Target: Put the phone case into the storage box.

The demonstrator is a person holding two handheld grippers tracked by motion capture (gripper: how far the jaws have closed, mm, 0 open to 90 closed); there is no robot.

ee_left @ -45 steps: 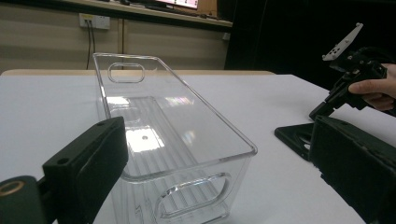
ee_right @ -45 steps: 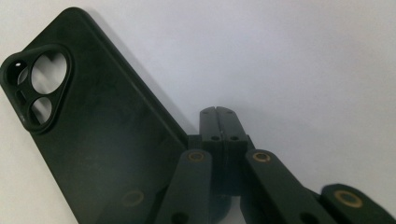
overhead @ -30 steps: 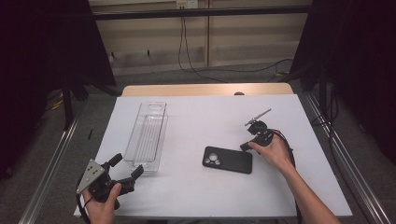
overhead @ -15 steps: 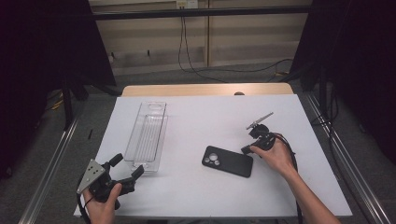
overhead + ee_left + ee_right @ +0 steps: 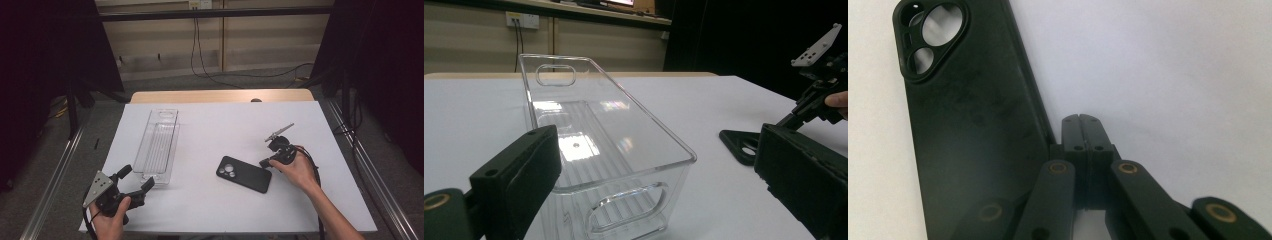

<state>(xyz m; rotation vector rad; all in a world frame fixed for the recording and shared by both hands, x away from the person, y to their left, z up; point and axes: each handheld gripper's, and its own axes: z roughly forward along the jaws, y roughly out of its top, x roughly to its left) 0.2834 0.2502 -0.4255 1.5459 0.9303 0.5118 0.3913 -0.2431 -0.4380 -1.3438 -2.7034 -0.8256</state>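
Two hand-held grippers are on the white tabletop (image 5: 215, 125). The left hand-held gripper (image 5: 134, 179) sits at the near left corner, held in the person's left hand (image 5: 111, 216). Its two black jaws are spread wide apart and hold nothing. In the left gripper view, the clear plastic bin (image 5: 599, 150) stands between those jaws, just ahead of them, and I see no touching. The bin is long and see-through, with a hole for a handle at each end.

The right hand-held gripper (image 5: 265, 163) is at the right side, held in the person's right hand (image 5: 299, 169). In the right gripper view its jaws are pressed tight together with nothing between them. The black phone case (image 5: 973, 130) lies flat right beside the tips, on their left. The tips seem to touch its long edge, but it is too dark there to be sure.

From above, the phone case (image 5: 244, 173) lies near the middle of the tabletop, back side up, with round camera holes at one end. It is well apart from the bin (image 5: 158, 145). The right gripper view shows the camera holes up close. The left gripper view shows the right hand-held gripper (image 5: 786, 120) far off, with a fingertip and a white plate on top.
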